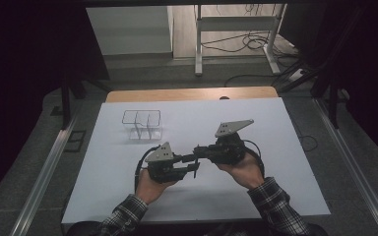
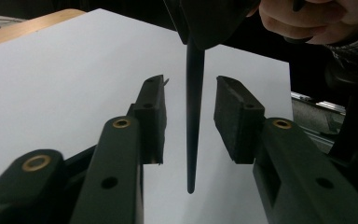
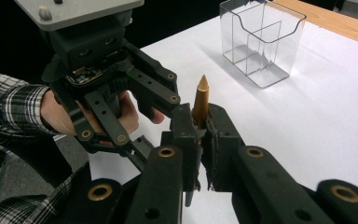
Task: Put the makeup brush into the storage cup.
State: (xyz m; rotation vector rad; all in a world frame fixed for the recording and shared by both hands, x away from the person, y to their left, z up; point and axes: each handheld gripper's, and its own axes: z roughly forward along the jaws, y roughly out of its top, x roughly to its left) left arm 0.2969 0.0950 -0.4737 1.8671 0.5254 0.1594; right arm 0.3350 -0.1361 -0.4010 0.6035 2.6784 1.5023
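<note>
A slim pen with a dark shaft and a gold tapered tip is clamped between the pads of my right gripper, tip pointing away from that gripper's camera. My right gripper and left gripper meet nose to nose over the middle of the white table. In the left gripper view the pen's shaft hangs down between the two pads of my left gripper, with a gap on each side and neither pad touching it.
A clear plastic organizer with several compartments stands empty at the back left of the white table top; it is also in the right gripper view. A wooden edge runs along the far side. Plaid sleeves enter from the bottom.
</note>
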